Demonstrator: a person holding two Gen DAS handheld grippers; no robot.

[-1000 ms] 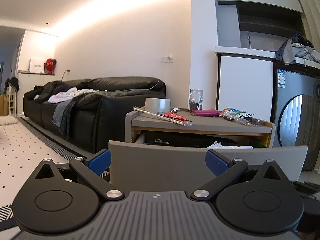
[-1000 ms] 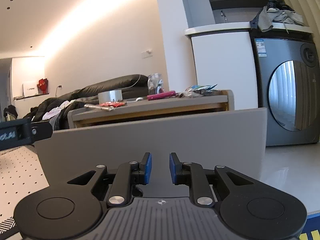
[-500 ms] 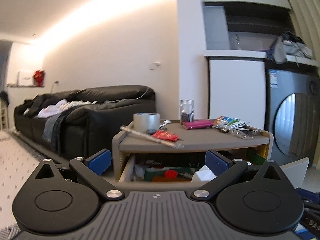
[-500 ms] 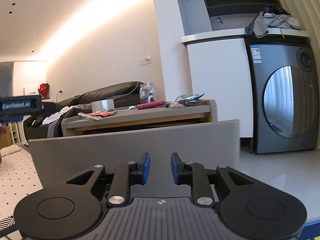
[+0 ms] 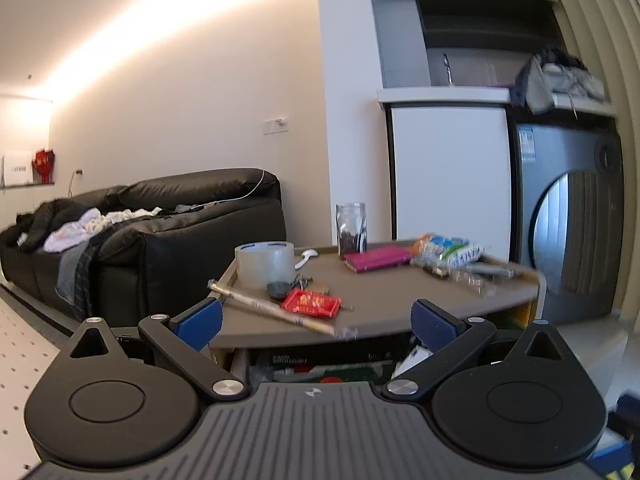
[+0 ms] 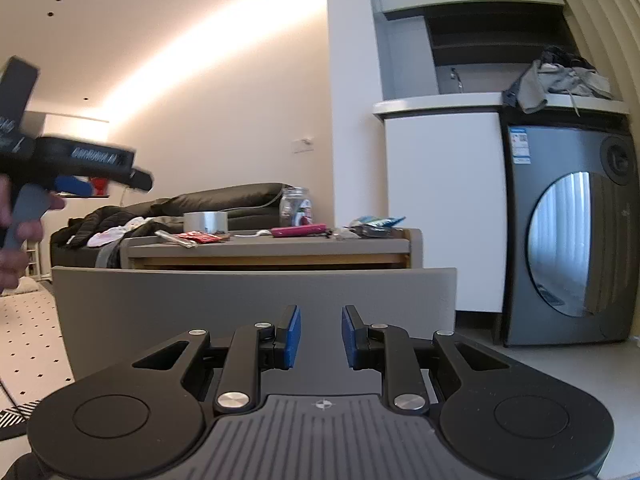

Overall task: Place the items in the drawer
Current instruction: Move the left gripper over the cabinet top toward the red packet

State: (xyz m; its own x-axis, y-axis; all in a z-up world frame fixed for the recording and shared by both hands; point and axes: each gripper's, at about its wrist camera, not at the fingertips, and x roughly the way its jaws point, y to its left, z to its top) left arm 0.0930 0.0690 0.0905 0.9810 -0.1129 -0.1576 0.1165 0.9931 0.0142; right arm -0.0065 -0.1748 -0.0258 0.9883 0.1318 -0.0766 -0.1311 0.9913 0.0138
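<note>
Drawer (image 6: 256,312) is pulled out below the table (image 5: 384,304); its grey front panel fills the right wrist view directly ahead of the right gripper (image 6: 320,336), contact with the panel not resolvable. Right fingers (image 6: 291,334) are set a narrow gap apart, parted with nothing between them. Left gripper (image 5: 318,320) is raised above the drawer and looks down onto the table top; its fingers (image 5: 200,322) are spread wide and hold nothing. Through that gap the drawer interior shows clutter: a dark box, green and red bits, something white at the right, details too small to tell. In the right wrist view the left gripper also appears at the far left, blurred, with a hand (image 6: 20,232) on its handle. Items on the table, all beyond the left fingers and untouched: tape roll (image 5: 265,261) at the near left, a long thin stick (image 5: 272,307) lying diagonally across the front edge, red packet (image 5: 311,303) touching it, glass jar (image 5: 351,229) at the back, magenta wallet (image 5: 378,259) just beside the jar, snack bag (image 5: 448,251) to the right, blurred. Black sofa (image 5: 160,240) to the left, washing machine (image 6: 568,240) to the right.
</note>
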